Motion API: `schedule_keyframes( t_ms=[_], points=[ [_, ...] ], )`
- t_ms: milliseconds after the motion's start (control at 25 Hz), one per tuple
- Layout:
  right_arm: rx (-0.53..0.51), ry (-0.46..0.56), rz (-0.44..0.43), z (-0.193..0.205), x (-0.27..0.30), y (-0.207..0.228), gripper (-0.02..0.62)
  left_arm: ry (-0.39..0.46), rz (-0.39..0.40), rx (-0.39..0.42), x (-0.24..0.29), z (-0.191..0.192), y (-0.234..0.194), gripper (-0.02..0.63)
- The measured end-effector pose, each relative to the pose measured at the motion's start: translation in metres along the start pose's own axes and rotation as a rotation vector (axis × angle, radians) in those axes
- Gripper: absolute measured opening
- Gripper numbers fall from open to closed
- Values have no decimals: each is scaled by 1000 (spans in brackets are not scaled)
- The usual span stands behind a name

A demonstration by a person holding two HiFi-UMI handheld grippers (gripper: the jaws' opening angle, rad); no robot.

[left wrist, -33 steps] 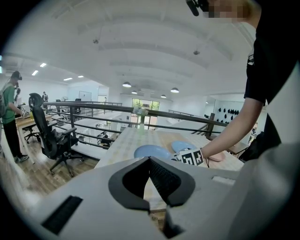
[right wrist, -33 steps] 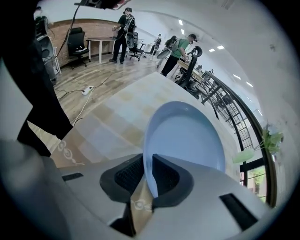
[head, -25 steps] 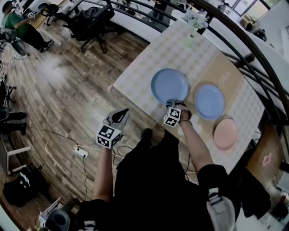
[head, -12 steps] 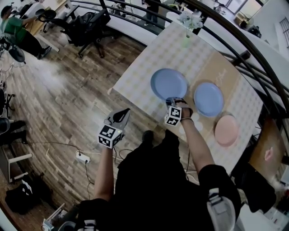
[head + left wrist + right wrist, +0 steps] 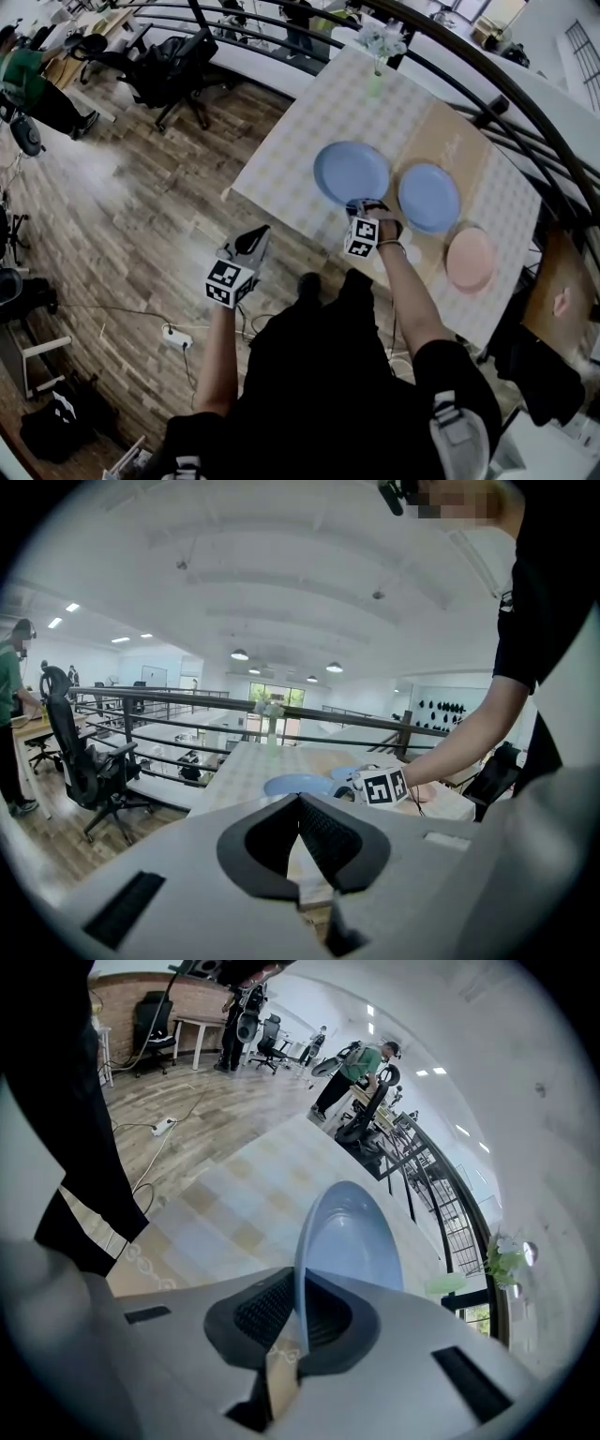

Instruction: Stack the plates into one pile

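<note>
Table (image 5: 300, 141): checked cloth, runs from the upper middle to the right of the head view; a tan runner (image 5: 455, 150) crosses it under the two smaller plates

Large blue plate (image 5: 352, 172): upper centre of the head view, the leftmost of the three plates and on the cloth near the table's lower edge; its near rim is in the right claw; whether it has left the cloth I cannot tell

Smaller blue plate (image 5: 428, 197): just right of the large one, apart from it, lying flat on the runner; a likely base for the pile

Pink plate (image 5: 469, 258): lower right of the row, the smallest, lying alone near the table edge

Right gripper (image 5: 365, 206): clamped on the large blue plate's rim; in the right gripper view the plate (image 5: 352, 1232) stands edge-on between the ribbed pads (image 5: 267, 1305), a grip on the rim probably meant to carry it to another plate

Left gripper (image 5: 255, 234): lower left of centre in the head view, over the wooden floor and well apart from the table; the left gripper view shows its jaw tips together with nothing between them, so it looks parked while the right works

Step in hand: as I judge it, the first pick; no plate is stacked yet
</note>
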State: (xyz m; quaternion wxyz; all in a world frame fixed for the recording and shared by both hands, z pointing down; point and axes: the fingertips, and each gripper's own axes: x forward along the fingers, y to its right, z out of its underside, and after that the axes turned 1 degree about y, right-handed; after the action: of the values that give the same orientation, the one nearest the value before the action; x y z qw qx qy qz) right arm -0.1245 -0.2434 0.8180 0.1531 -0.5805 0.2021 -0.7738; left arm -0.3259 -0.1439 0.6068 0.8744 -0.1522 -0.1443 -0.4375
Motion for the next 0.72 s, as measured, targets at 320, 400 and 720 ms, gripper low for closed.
schedule_keyframes(
  t_ms=[320, 400, 720],
  points=[
    [34, -28, 40, 13, -9, 7, 12, 21, 43, 15, -1, -13, 5, 2],
    [42, -32, 56, 15, -13, 10, 12, 24, 44, 26, -1, -17, 3, 2],
    [59, -48, 107, 38, -34, 20, 12, 34, 80, 50, 15, -32, 19, 2]
  ],
)
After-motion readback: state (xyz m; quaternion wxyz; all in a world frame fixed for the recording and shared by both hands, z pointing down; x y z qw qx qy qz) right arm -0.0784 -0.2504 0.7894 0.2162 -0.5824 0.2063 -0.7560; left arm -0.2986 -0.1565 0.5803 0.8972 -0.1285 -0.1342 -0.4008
